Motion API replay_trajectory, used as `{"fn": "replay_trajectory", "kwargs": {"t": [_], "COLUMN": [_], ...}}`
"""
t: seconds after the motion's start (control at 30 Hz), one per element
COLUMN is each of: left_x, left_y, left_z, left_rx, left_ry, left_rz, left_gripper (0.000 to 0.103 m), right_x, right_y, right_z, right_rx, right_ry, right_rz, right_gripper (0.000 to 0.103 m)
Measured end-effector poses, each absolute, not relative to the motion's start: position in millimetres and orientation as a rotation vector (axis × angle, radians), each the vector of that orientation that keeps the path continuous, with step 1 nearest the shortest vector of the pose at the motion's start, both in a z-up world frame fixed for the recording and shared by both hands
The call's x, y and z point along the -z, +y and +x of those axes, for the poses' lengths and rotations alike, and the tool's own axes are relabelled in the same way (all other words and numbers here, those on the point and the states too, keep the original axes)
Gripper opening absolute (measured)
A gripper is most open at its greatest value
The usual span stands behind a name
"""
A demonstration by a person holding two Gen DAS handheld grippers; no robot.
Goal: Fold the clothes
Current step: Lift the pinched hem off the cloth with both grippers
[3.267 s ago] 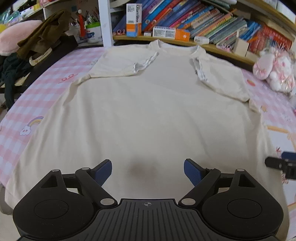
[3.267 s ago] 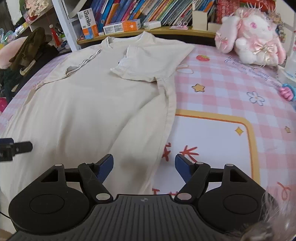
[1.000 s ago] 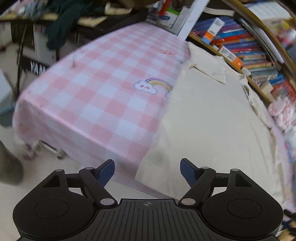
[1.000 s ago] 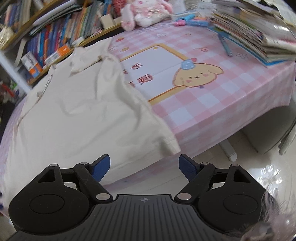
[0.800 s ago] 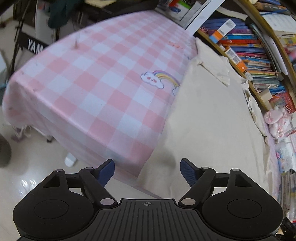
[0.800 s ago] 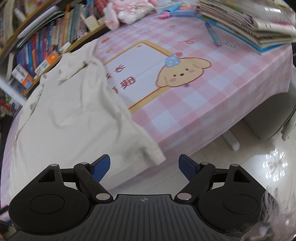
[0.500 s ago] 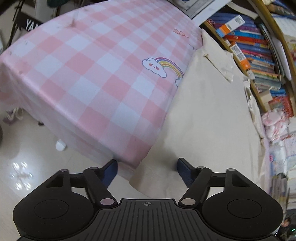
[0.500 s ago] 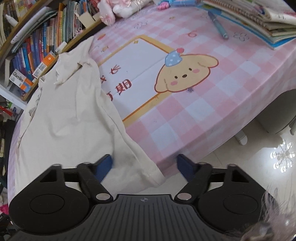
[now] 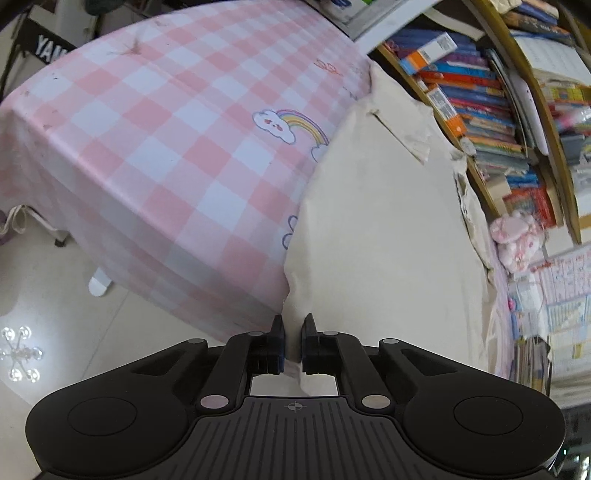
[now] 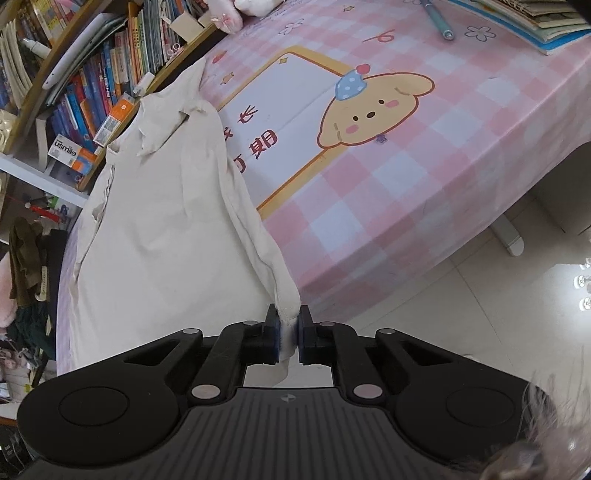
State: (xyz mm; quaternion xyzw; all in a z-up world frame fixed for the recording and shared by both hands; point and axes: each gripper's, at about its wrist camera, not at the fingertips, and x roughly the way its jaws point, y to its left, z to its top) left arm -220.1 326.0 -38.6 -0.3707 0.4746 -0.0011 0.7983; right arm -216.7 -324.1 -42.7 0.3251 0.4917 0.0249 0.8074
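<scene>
A cream T-shirt (image 9: 388,229) lies spread on a pink checked tablecloth (image 9: 155,155), its collar toward the bookshelf. My left gripper (image 9: 292,325) is shut on the shirt's bottom left hem corner, which hangs over the table's front edge. In the right wrist view the same T-shirt (image 10: 166,229) stretches away from me, and my right gripper (image 10: 287,316) is shut on its bottom right hem corner, just off the table edge. A bit of cloth pokes out behind each pair of fingers.
A bookshelf (image 9: 480,110) packed with books runs along the table's far side, with a pink plush toy (image 9: 517,236) beside it. Stacked books and a pen (image 10: 439,18) lie at the far right. The tablecloth (image 10: 424,155) shows a printed puppy. Pale floor tiles (image 10: 480,314) lie below.
Both grippers were open half a second ago and have shut on the shirt's two bottom hem corners. Over the last seconds each swung outward from the shirt's middle to its corner.
</scene>
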Motion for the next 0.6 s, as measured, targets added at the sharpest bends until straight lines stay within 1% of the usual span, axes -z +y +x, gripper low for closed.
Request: {"fn": "replay_trajectory", "kwargs": {"t": [0.03,0.07,0.1,0.17,0.2,0.23,0.27,0.33,0.37,0.4,0.43,0.47,0.5,0.53,0.57,0.6], "left_x": [39.9,41.3,42.7,45.5,46.9,48.3,49.9,52.9,54.3,55.6,57.0,56.6,56.1,54.6,53.1,51.7], "left_y": [327.7,329.7,331.7,335.8,337.8,339.8,340.1,340.7,340.6,340.6,340.6,340.9,341.2,340.4,339.6,338.4], "left_z": [-217.4,-216.1,-214.9,-212.4,-211.1,-209.8,-209.1,-207.6,-208.6,-209.6,-210.6,-213.0,-215.4,-217.1,-218.7,-219.7], "left_rx": [0.003,0.002,0.001,-0.002,-0.003,-0.005,-0.010,-0.022,-0.024,-0.027,-0.029,-0.021,-0.013,-0.005,0.002,0.005], "left_ry": [1.025,1.024,1.023,1.020,1.019,1.018,1.020,1.024,1.027,1.030,1.032,1.026,1.019,1.016,1.013,1.019], "left_rz": [-0.795,-0.805,-0.814,-0.833,-0.842,-0.851,-0.862,-0.883,-0.889,-0.894,-0.900,-0.910,-0.919,-0.913,-0.907,-0.891], "left_gripper": [0.010,0.015,0.020,0.047,0.050,0.050,0.050,0.045,0.034,0.032,0.027,0.020,0.016,0.008,0.006,0.005], "right_x": [44.3,45.9,47.5,48.4,49.0,49.6,50.3,51.5,52.2,52.8,53.4,54.0,54.7,54.0,53.2,52.4], "right_y": [-324.2,-324.3,-324.3,-325.0,-325.3,-325.5,-325.8,-326.3,-326.5,-326.8,-327.0,-327.3,-327.5,-327.8,-328.2,-328.5], "right_z": [-214.7,-212.6,-210.5,-208.4,-207.2,-206.0,-204.8,-202.5,-201.3,-200.1,-198.9,-197.7,-196.5,-199.0,-201.6,-204.2], "right_rx": [-0.054,-0.056,-0.057,-0.060,-0.061,-0.062,-0.063,-0.066,-0.067,-0.068,-0.069,-0.070,-0.071,-0.072,-0.073,-0.074], "right_ry": [1.055,1.059,1.063,1.057,1.057,1.058,1.059,1.061,1.062,1.062,1.063,1.064,1.065,1.067,1.070,1.073], "right_rz": [0.698,0.699,0.701,0.704,0.710,0.715,0.721,0.733,0.739,0.745,0.750,0.756,0.762,0.761,0.759,0.757], "right_gripper": [0.009,0.009,0.013,0.019,0.028,0.032,0.032,0.032,0.032,0.032,0.030,0.025,0.022,0.014,0.010,0.007]}}
